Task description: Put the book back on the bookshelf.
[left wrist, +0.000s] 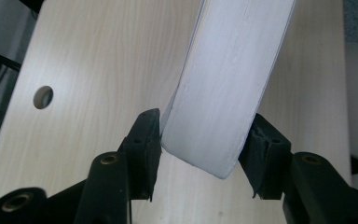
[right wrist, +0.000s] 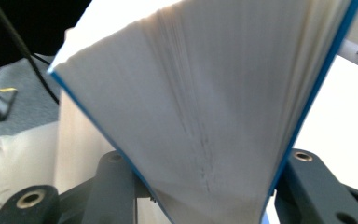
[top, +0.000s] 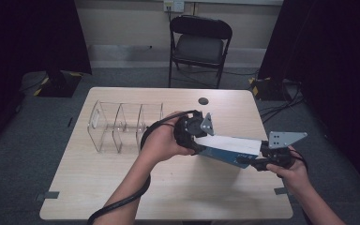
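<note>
Both tongs hold one blue-covered book (top: 229, 149) above the table (top: 122, 187). Nearest, the right tongs (top: 258, 161) clamp its right end, covers squeezed between the jaws. Farther in, the left tongs (top: 198, 140) straddle its left end, pads touching both sides. Beyond stands a clear rack (top: 122, 123).

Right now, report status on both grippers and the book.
Right gripper shut on thick blue-covered book. Left gripper jaws astride its far end, left pad touching, grip unconfirmed. Book off light wooden table. Clear plastic divider rack left, apart.
</note>
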Demonstrator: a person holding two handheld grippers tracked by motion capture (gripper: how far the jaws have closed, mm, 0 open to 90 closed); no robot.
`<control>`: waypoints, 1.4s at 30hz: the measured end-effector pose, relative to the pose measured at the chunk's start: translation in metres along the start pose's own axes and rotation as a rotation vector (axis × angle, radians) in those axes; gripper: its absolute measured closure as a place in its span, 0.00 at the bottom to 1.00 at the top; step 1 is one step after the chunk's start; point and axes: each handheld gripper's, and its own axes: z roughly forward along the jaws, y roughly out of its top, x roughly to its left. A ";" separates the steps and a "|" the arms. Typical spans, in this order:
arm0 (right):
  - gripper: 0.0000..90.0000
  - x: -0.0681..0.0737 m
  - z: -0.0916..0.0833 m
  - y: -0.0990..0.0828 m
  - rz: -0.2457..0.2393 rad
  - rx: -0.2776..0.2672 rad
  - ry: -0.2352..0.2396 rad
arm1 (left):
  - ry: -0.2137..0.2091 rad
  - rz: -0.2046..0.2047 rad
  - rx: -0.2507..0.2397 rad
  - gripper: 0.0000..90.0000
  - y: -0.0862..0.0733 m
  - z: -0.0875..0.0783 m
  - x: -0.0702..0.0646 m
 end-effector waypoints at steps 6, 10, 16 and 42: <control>0.63 0.000 -0.005 0.002 0.024 -0.026 0.057 | -0.035 -0.034 0.032 0.59 0.010 -0.011 0.000; 0.64 -0.003 -0.006 0.003 0.042 -0.037 0.092 | -0.060 -0.076 0.043 0.60 0.012 -0.014 0.002; 0.61 -0.008 -0.007 0.001 0.061 -0.059 0.080 | -0.056 -0.094 0.020 0.60 0.012 -0.012 0.007; 0.34 -0.012 -0.005 -0.025 0.040 -0.039 -0.138 | -0.111 -0.190 0.019 0.67 0.020 -0.011 0.002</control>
